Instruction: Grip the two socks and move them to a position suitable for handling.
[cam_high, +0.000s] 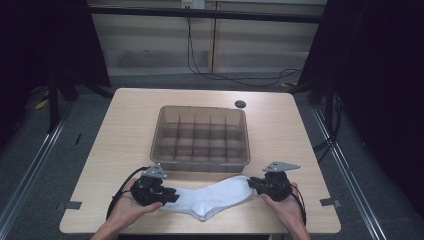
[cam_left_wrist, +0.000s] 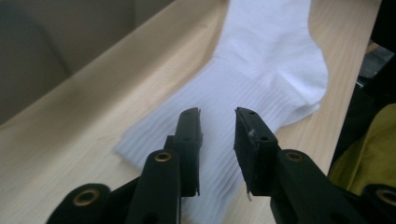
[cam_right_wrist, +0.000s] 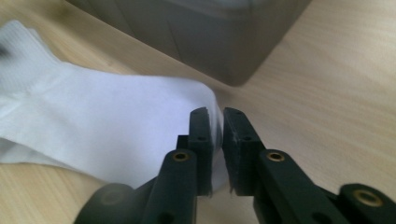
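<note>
A white sock (cam_high: 212, 197) lies flat on the wooden table (cam_high: 130, 130), near its front edge, between my two grippers. My left gripper (cam_high: 170, 195) is at the ribbed cuff end; in the left gripper view its jaws stand open (cam_left_wrist: 217, 114) just above the cuff of the sock (cam_left_wrist: 261, 70), with nothing pinched. My right gripper (cam_high: 252, 184) is at the toe end. In the right gripper view it is shut (cam_right_wrist: 215, 114) on the toe of the sock (cam_right_wrist: 116, 112), with white fabric showing between the jaws.
A translucent grey box (cam_high: 200, 137) with several divided compartments stands mid-table just behind the sock, its corner (cam_right_wrist: 201, 32) close to my right gripper. A small black disc (cam_high: 240, 104) lies behind it. A yellow thing (cam_left_wrist: 369, 154) shows past the table's front edge.
</note>
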